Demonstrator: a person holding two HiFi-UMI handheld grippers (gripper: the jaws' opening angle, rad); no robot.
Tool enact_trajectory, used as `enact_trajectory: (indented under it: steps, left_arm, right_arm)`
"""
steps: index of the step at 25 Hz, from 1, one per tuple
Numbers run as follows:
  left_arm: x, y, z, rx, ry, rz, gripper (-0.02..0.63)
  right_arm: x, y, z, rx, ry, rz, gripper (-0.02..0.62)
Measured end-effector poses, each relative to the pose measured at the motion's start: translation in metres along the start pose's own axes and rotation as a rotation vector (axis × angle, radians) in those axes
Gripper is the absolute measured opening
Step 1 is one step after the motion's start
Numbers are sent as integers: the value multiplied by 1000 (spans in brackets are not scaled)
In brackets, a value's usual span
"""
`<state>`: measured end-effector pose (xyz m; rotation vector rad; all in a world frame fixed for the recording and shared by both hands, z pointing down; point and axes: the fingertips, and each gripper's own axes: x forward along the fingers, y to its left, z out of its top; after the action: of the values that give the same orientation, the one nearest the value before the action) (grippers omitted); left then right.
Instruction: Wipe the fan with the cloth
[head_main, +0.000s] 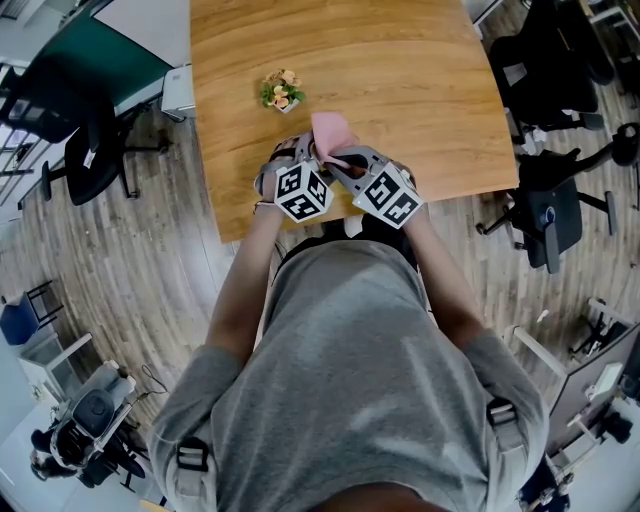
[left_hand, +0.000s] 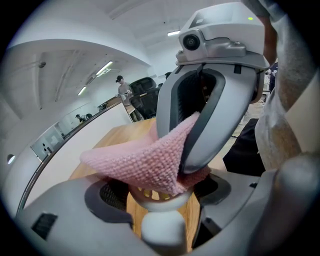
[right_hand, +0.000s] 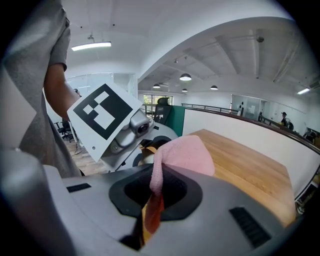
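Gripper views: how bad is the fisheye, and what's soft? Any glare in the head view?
Left gripper view: strong fisheye, dark corners; cloth sharp, knit visible; fan at the bottom edge soft. Right gripper view: same bending, seen on the railing; cloth slightly soft; ceiling lamp bright. Head view: even light, no harsh glare on the table, mild curvature.

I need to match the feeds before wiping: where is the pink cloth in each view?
Head view: cloth at centre, just above both tools, over the table.
Left gripper view: cloth at centre, pinched by the right tool and draped over the fan.
Right gripper view: cloth at centre, pinched between that tool's jaws.
Shared landmark: the wooden table, behind the cloth in the left gripper view and the right gripper view.
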<state>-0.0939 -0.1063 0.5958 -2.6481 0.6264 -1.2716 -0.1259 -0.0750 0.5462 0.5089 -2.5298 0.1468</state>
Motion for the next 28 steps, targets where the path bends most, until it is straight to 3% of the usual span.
enact_trajectory:
  steps: [14, 28]
  left_arm:
    - [-5, 9, -6, -12, 15, 21, 385]
    - [-7, -7, 3, 28, 20, -2, 385]
  right_arm:
    - [-5, -20, 0, -17, 7, -57, 20]
    - [1, -24, 12, -58, 15, -96, 20]
